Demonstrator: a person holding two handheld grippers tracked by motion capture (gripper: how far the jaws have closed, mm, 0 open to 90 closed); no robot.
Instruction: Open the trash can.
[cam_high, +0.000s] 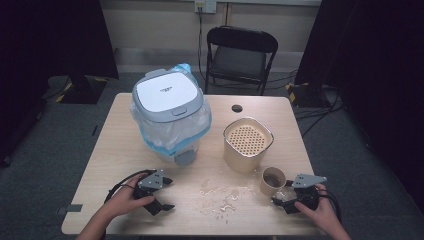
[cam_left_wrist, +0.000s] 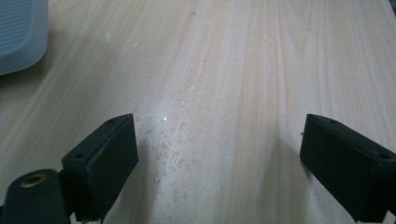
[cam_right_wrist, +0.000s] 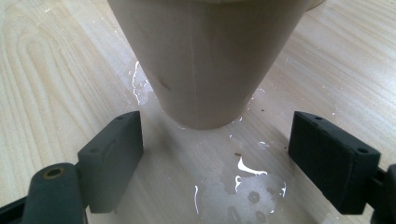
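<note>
- The paper cup (cam_high: 273, 180) stands upright on the table (cam_high: 100, 165), just in front of the beige strainer tub (cam_high: 247, 144) and to its right; it appears to hold a dark remnant of liquid.
- The right gripper (cam_high: 285, 200) sits just in front of the cup. Its jaws are released and stand apart, with the cup wall (cam_right_wrist: 205, 60) ahead of them and not yet between the pads. Judgement: this is a lined-up approach, set low so that the jaws can take the cup near its base.
- The left gripper (cam_high: 167, 194) rests in front of the tub and well to its left, jaws released and empty, aimed across the wet patch (cam_left_wrist: 168, 149). Judgement: it is parked clear of the cup so that the right hand can work alone.
- A spill (cam_high: 222, 197) of drops and streaks lies in front of the tub, between the two grippers; a shiny puddle (cam_right_wrist: 247, 168) sits just under the right gripper's path. Judgement: the wet wood may let the cup slide when touched.
- The pedal bin (cam_high: 170, 112), lined with a clear bag, stands left of the tub with its lid down. Judgement: the closed lid stands in the way of any disposal until the pedal (cam_high: 184, 157) is pressed.
- A folding chair (cam_high: 240, 57) stands behind the tub, beyond the table's far edge.
</note>
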